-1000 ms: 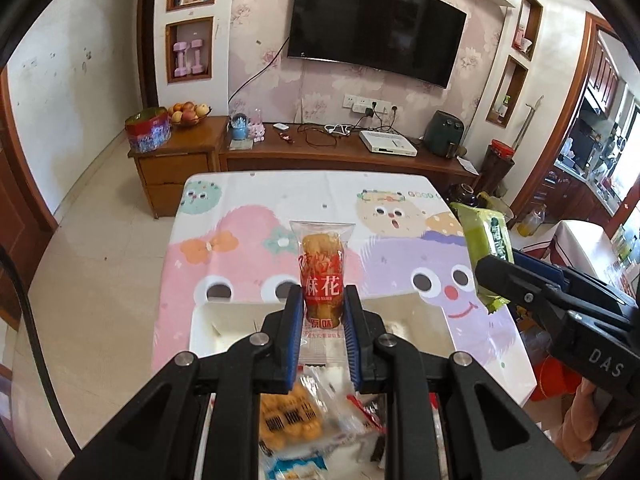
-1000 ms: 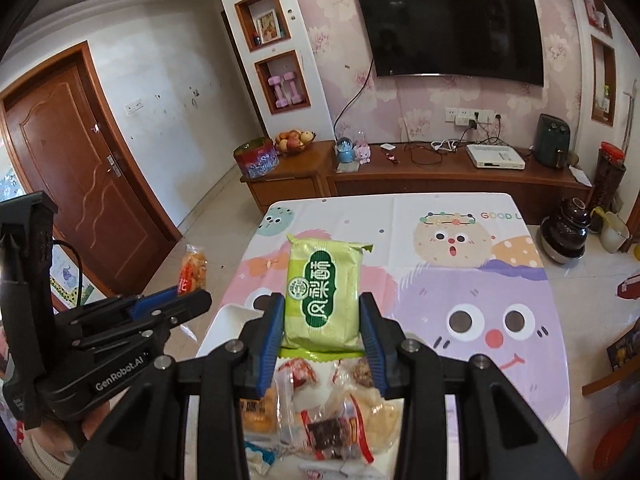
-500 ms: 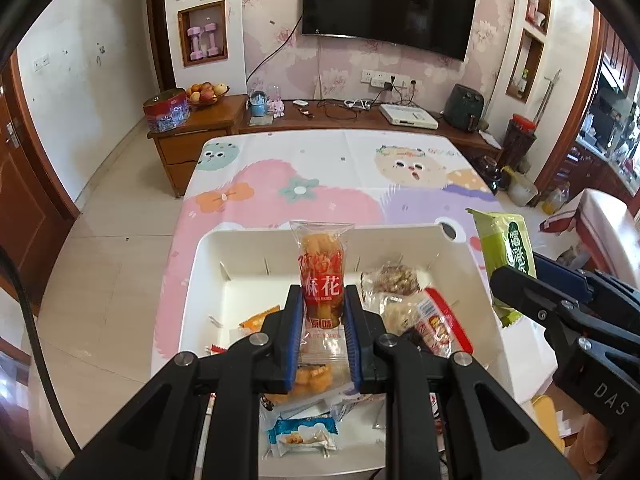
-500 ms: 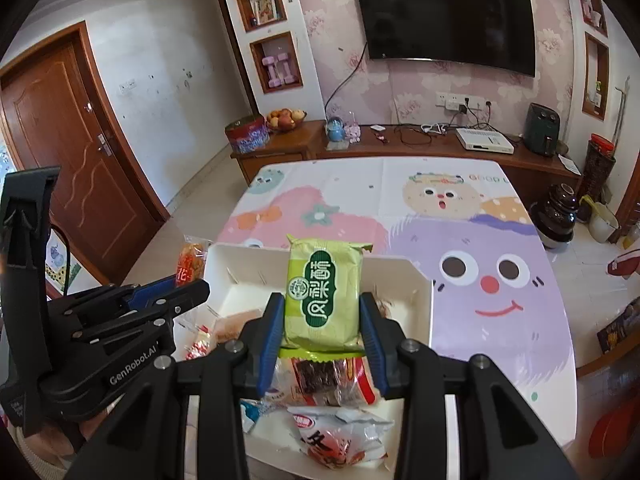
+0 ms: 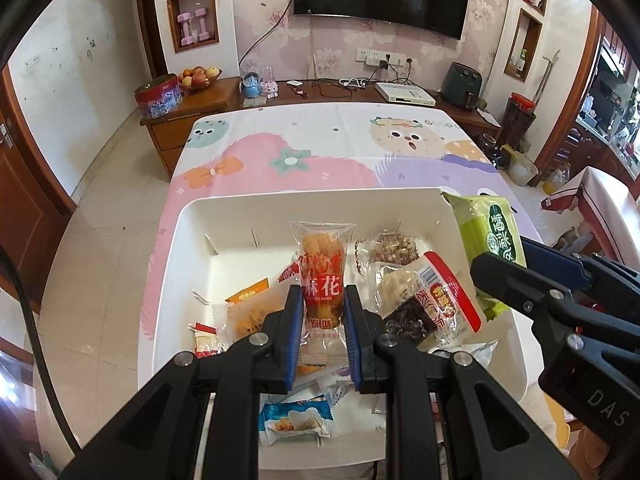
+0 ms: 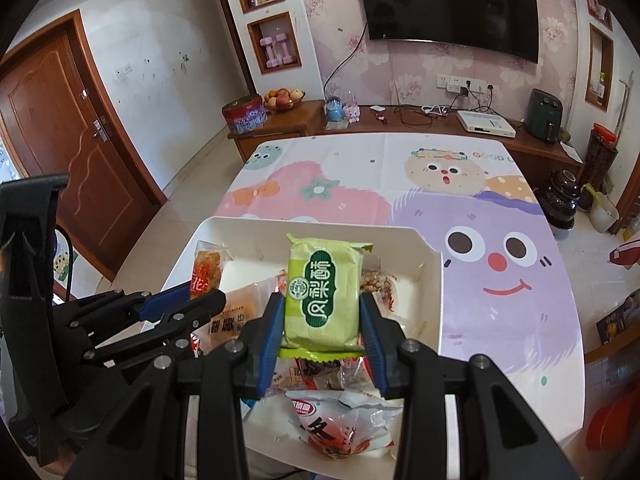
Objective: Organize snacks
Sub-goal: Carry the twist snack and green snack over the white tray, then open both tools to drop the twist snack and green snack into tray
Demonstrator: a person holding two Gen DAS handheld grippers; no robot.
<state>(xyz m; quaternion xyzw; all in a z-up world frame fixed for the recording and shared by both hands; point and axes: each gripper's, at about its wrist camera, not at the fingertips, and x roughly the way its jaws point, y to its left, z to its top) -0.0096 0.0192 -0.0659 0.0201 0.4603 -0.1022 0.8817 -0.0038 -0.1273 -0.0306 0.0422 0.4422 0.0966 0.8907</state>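
Floral wallpaper [image 6: 332,12], wall-mounted television [image 6: 448,4]

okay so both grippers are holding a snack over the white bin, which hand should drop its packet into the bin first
Probably the left. The left gripper holds the orange twist packet above the white bin, over its bare floor. The right gripper holds the green packet above piled snacks.

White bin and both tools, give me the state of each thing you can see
Left tool: shut on the red twist snack, held upright over the bin.
Right tool: shut on the green pastry pack, held upright.
White bin: open-topped, loose snack packets piled at its near end.
TV: screen dark.
Door: closed.
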